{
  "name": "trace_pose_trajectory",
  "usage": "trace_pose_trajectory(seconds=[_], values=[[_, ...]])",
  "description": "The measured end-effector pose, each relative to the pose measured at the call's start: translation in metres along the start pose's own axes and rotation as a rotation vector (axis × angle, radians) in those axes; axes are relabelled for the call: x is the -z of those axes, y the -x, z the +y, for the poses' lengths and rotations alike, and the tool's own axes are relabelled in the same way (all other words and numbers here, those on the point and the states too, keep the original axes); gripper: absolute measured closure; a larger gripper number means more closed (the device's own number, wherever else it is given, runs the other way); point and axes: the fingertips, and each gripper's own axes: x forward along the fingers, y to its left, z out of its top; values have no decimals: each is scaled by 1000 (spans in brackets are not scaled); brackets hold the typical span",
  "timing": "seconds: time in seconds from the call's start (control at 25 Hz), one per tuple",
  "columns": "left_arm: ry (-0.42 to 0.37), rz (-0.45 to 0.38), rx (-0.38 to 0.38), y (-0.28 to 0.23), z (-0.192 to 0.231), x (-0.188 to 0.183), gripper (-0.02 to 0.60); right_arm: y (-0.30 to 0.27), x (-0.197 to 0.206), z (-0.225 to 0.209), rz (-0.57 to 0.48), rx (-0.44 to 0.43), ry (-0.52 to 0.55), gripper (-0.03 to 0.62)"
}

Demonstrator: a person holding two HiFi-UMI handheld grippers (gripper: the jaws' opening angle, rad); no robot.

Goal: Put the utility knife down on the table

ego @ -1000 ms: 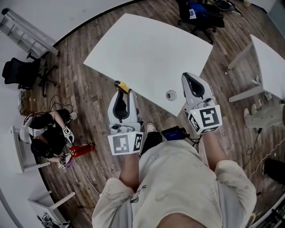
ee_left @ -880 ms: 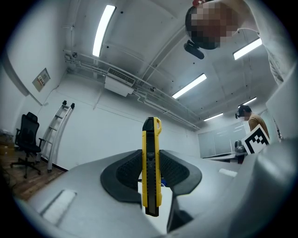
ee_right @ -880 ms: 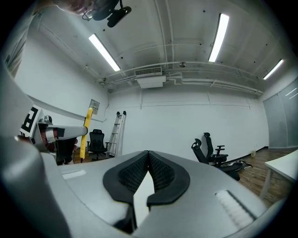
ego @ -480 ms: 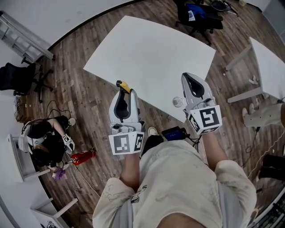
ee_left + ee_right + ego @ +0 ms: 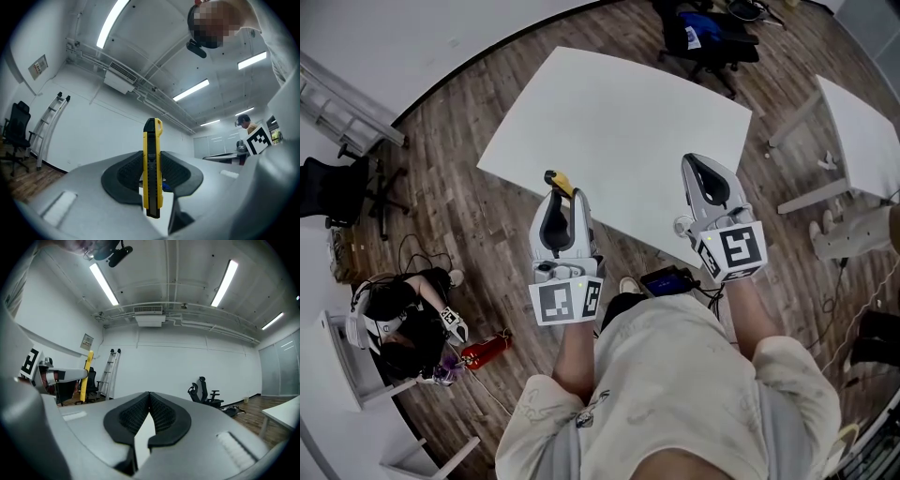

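We clamp the utility knife in our left gripper; from above only its yellow end shows. Our right gripper is pinched closed, empty.

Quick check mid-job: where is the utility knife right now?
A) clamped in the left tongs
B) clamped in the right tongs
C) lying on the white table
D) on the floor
A: the left gripper view shows the yellow utility knife standing upright, pinched between the pads of the left tongs, while the right tongs are closed on nothing.
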Motion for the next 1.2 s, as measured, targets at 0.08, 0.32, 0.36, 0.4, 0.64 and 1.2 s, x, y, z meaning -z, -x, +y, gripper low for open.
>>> trace_pose_trajectory(seconds=[0.08, 0.32, 0.36, 0.4, 0.64, 1.2], values=[[3, 0, 16, -6, 15, -3, 449, -13, -4, 7, -3, 16, 2, 588], [13, 20, 53, -30, 21, 7, 448, -18, 0, -5, 8, 63, 9, 588], [15, 23, 54, -35, 17, 8, 448, -16, 0, -11, 12, 69, 9, 588], [15, 27, 56, -38, 12, 10, 448, -14, 2, -19, 16, 76, 7, 588], [-20, 80, 69, -86, -36, 55, 448, -14, 28, -93, 9, 94, -14, 588], [-77, 175, 58, -153, -101, 115, 446, -19, 54, -187, 2, 74, -59, 588]])
